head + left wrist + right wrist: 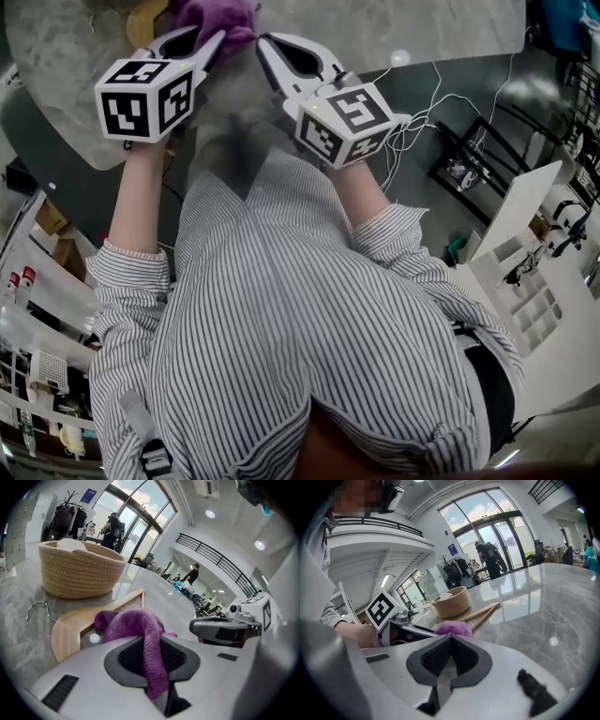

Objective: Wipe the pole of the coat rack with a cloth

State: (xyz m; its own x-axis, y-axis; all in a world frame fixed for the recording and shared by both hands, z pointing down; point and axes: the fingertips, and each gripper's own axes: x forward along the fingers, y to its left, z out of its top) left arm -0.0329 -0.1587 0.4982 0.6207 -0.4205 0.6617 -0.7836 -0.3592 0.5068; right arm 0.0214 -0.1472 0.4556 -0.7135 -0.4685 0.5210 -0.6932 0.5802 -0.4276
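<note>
The purple cloth (133,623) is gripped by the left tongs (153,654). The right tongs (449,653) are closed on nothing.

Tabletop (543,597): bare and open on the right gripper's (449,654) right side. Ahead of the left gripper (152,660), a wooden hanger (70,632) lies flat, with a woven basket (79,571) standing behind it. A cloth (140,625) fills the closed left jaws. The two grippers sit side by side with only a narrow gap between them.
</note>
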